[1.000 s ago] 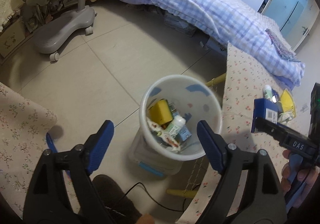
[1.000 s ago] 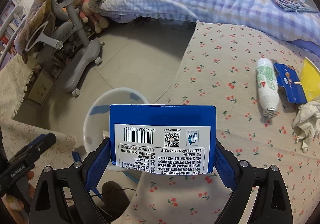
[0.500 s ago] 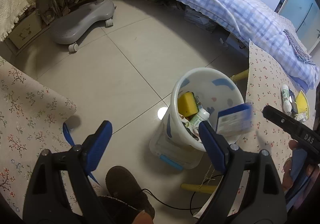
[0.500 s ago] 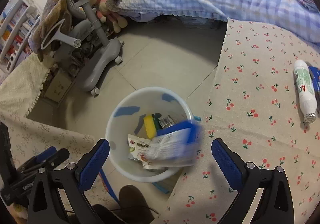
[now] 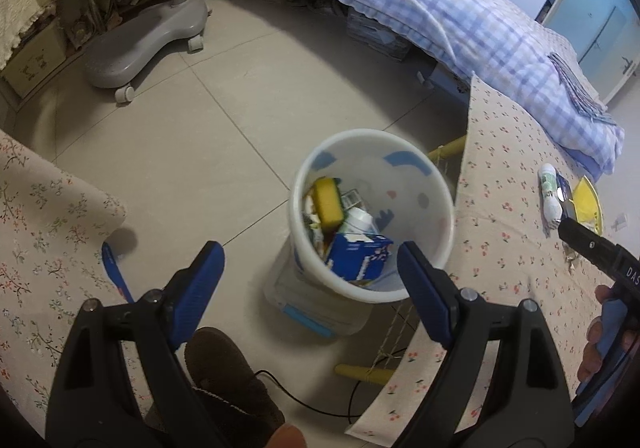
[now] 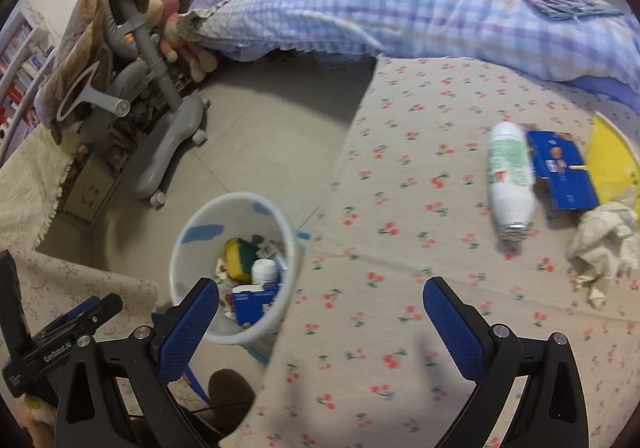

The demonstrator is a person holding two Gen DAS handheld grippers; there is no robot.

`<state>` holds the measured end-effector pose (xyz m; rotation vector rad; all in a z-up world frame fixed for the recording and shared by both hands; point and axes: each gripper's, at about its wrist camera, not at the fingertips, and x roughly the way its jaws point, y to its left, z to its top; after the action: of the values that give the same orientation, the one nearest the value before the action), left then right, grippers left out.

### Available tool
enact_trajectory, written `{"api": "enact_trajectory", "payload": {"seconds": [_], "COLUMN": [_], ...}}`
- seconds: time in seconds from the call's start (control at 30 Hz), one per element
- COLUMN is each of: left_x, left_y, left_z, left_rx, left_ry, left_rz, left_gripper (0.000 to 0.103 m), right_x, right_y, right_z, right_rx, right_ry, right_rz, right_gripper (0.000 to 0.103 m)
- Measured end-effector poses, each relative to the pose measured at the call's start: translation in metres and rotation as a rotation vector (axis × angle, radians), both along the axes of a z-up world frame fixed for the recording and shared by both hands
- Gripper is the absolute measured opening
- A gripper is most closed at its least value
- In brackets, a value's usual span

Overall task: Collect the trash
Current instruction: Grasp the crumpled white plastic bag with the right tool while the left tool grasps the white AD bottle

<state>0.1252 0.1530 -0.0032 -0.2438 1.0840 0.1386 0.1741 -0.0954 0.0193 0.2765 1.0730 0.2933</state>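
A white trash bin (image 5: 416,184) (image 6: 188,248) stands on the floor beside the cherry-print table (image 6: 400,208). A blue box (image 5: 356,258) (image 6: 252,302) lies inside it on top of a yellow sponge (image 5: 328,204), a white bottle and wrappers. My left gripper (image 5: 310,272) is open and empty above the bin's near side. My right gripper (image 6: 320,306) is open and empty over the table's edge. On the table lie a white bottle (image 6: 510,184), a flattened blue carton (image 6: 562,174), a yellow wrapper (image 6: 612,160) and a crumpled tissue (image 6: 604,244).
A grey chair base (image 5: 140,44) stands on the tiled floor at the far left. A bed with a checked quilt (image 5: 440,8) runs behind the table. A second floral-cloth surface (image 5: 44,248) is at the left. A shoe (image 5: 228,380) and a cable lie below the bin.
My right gripper opened and let go of the blue box, which fell into the bin. The right gripper then swung right over the table. The left gripper stayed open.
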Motion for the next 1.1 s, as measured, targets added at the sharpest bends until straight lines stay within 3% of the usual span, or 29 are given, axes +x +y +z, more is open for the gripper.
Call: {"api": "enact_trajectory", "payload": {"seconds": [0.37,0.53,0.7,1.1], "left_x": [0.017,0.024,0.031,0.045], "left_y": [-0.071,-0.103,-0.128,-0.177], "left_z": [0.003,0.002,0.001,-0.008], "left_rx": [-0.014,0.011,0.019,0.011], "left_ry": [-0.003,-0.005,-0.005,0.013], "left_rz": [-0.090,-0.130,-0.159,-0.213], "left_gripper": [0.088,0.097,0.097,0.097], "right_x": [-0.013,-0.019,-0.025,-0.026], "right_y": [-0.094,-0.134,-0.174,-0.244], "right_z": [0.009,0.006,0.000,-0.023], "right_rx": [-0.058,-0.067,-0.073,-0.025], "right_ry": [0.010,0.028,0.054,0.128], "right_rz": [-0.138,-0.187,-0.249,-0.382], "right_gripper": [0.103,0.103,0.103,0.103]}}
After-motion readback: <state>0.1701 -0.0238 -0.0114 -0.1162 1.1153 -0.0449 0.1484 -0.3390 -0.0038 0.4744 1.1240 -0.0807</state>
